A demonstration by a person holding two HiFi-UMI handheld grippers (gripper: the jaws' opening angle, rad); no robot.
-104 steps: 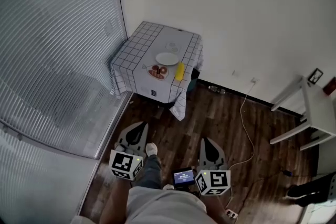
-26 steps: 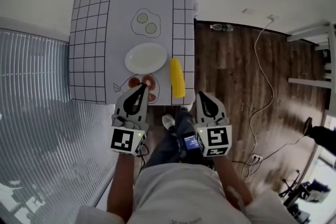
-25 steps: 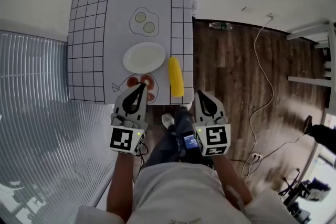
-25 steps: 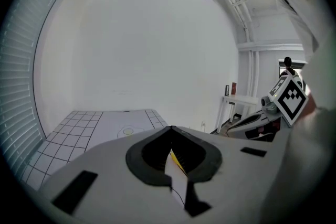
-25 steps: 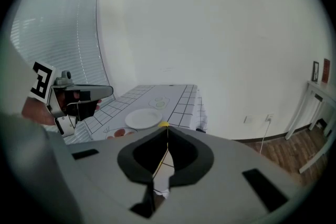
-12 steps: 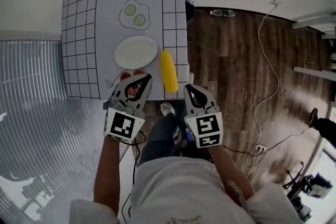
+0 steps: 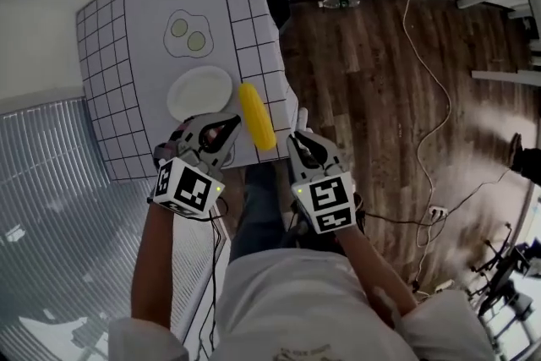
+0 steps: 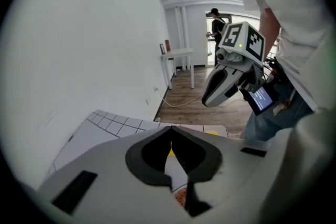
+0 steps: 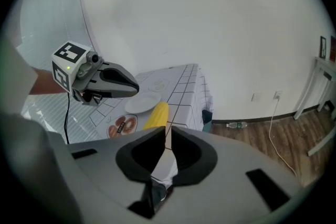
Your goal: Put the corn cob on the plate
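Observation:
The yellow corn cob (image 7: 256, 116) lies on the checked tablecloth near the table's front right edge, just right of the empty white plate (image 7: 199, 92). My left gripper (image 7: 232, 123) is shut and empty, hovering over the doughnut print beside the cob's left side. My right gripper (image 7: 296, 136) hangs off the table's front edge, just short of the cob's near end. Its jaws have just been opening and stand a crack apart with nothing between them. In the right gripper view the corn cob (image 9: 156, 114) lies straight ahead of the right gripper (image 9: 168, 127), with the plate (image 9: 143, 104) behind it.
The cloth carries a fried-egg print (image 7: 188, 31) behind the plate and a doughnut print (image 9: 122, 126) in front. Window blinds (image 7: 51, 207) stand left of the table. A bottle (image 7: 338, 2) and a white cable (image 7: 431, 72) lie on the wooden floor to the right.
Both grippers have come closer to the table and lower. The left one has rolled and now sits over the doughnut print beside the cob. The table has shifted up-left in view.

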